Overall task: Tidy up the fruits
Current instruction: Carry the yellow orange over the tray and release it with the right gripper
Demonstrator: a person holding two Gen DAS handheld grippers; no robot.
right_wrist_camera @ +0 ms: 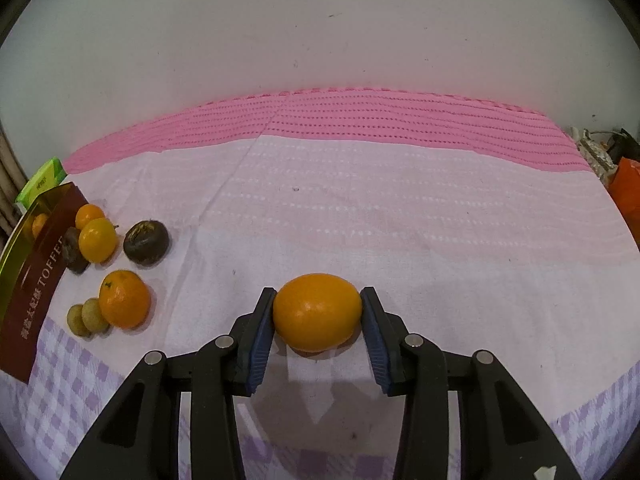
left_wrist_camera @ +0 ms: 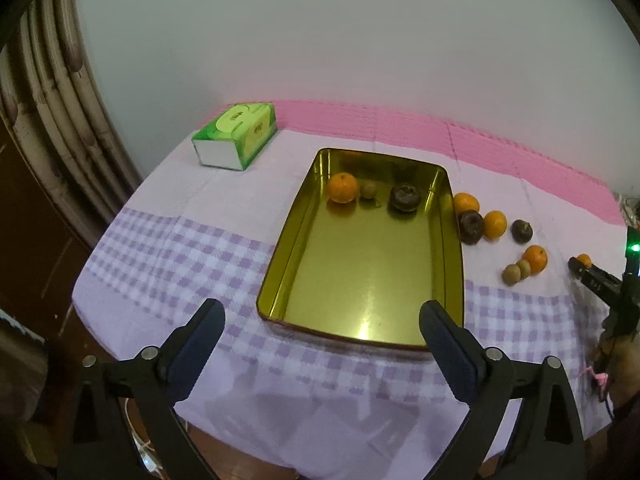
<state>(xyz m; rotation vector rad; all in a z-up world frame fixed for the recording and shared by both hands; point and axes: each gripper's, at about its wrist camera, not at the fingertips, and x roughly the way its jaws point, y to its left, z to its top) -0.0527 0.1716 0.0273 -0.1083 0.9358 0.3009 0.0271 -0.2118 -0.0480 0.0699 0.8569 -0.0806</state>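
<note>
Table (left_wrist_camera: 168,208) under a pale lilac cloth, checked along the near edge, pink-banded at the far edge. Gold tin tray (left_wrist_camera: 298,240) at the centre of the left wrist view, holding three items along its far end: one orange (left_wrist_camera: 342,187), one small greenish-brown fruit (left_wrist_camera: 369,189) just beside it at 3 o'clock, one dark brown fruit (left_wrist_camera: 405,197) further toward 3 o'clock. Loose fruit on the cloth at 3 o'clock of the tray: three oranges (left_wrist_camera: 495,224), two dark brown fruits (left_wrist_camera: 522,231), and two small greenish-brown fruits (left_wrist_camera: 511,274) touching each other, next to the nearest orange of the group. Green tissue box (left_wrist_camera: 236,134) at 10 o'clock of the tray, well apart from it. Left gripper (left_wrist_camera: 322,326): jaws spread wide, holding nothing, over the near edge of the table in front of the tray. Right gripper (right_wrist_camera: 318,312): both blue pads (right_wrist_camera: 260,340) pressed against the sides of a single orange (right_wrist_camera: 317,311), which sits low over the cloth; this orange is well apart from the loose group, which lies at 9 to 10 o'clock in the right wrist view, beside the tray's maroon outer wall.
</note>
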